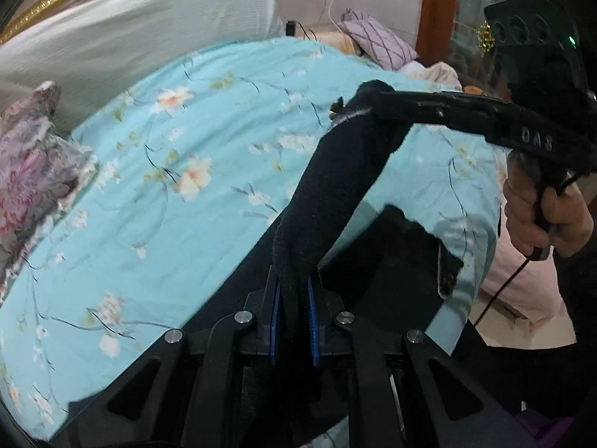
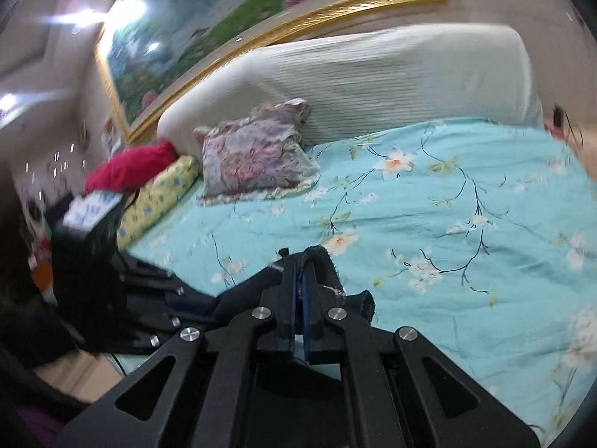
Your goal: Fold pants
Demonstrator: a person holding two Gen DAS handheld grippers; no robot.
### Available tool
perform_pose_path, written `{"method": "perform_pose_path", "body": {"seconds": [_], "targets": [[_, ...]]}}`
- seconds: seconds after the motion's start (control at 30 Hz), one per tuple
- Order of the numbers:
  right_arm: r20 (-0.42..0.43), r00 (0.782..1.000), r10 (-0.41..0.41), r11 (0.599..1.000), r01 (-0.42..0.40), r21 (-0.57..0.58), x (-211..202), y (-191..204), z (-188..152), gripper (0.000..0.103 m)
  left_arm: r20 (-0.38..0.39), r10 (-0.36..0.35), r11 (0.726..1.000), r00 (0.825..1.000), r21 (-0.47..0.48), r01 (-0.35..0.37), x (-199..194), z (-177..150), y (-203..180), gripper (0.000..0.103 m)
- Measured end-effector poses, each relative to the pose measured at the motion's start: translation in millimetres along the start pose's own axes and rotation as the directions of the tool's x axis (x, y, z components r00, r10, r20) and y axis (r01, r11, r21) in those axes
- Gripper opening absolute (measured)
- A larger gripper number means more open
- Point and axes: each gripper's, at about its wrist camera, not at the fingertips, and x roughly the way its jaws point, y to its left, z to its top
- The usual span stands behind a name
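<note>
Clearly "DAS" on right hand-held gripper point(image 1: 377, 100), white label point(image 2: 91, 207) perhaps unreadable

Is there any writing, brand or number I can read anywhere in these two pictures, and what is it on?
"DAS", as best it reads, raised letters on the black body of the right tongs, seen from the left wrist view.
A white card with blue marks at the left edge of the right wrist view: too blurred to read.
Nothing readable on the black pants, the floral bedsheet or the framed picture.
</note>
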Motion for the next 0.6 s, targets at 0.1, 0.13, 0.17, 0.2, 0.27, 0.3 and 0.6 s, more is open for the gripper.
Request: {"method": "perform_pose_path", "body": {"seconds": [0.1, 0.13, 0.17, 0.2, 0.27, 0.3, 0.6], "targets": [[-0.033, 0.999, -0.014, 1.0, 0.013, -0.022, -6, -5, -32, 0.003, -0.035, -0.042, 0.999, 0.999, 0.0, 0.042, 13, -14, -13, 0.012], [-0.048, 0.999, -0.016, 1.0, 0.015, -0.013, -8, -8, -42, 0.004, -0.045, -0.053, 0.999, 0.998, 0.001, 0.053, 18, -17, -18, 0.012], [-0.067, 0.998, -0.019, 1.0, 0.019, 0.002, -10, -12, -52, 0.004, -0.055, -0.065, 0.998, 0.996, 0.002, 0.065, 22, -21, -24, 0.013], [-0.085, 0.996, -0.024, 0.999, 0.026, 0.019, -14, -16, -64, 0.004, -0.061, -0.076, 0.997, 0.995, -0.001, 0.076, 25, -24, -28, 0.014], [-0.104, 0.994, -0.022, 0.999, 0.027, 0.047, -19, -19, -79, 0.003, -0.068, -0.1, 0.995, 0.993, -0.016, 0.099, 29, -30, -34, 0.015], [-0.115, 0.993, -0.022, 0.998, 0.029, 0.063, -22, -20, -88, 0.003, -0.069, -0.108, 0.994, 0.992, -0.023, 0.107, 29, -33, -36, 0.016], [-0.142, 0.988, -0.062, 0.99, 0.078, 0.115, -30, -11, -113, 0.003, -0.082, -0.208, 0.978, 0.975, -0.017, 0.207, 20, -39, -48, 0.021]]}}
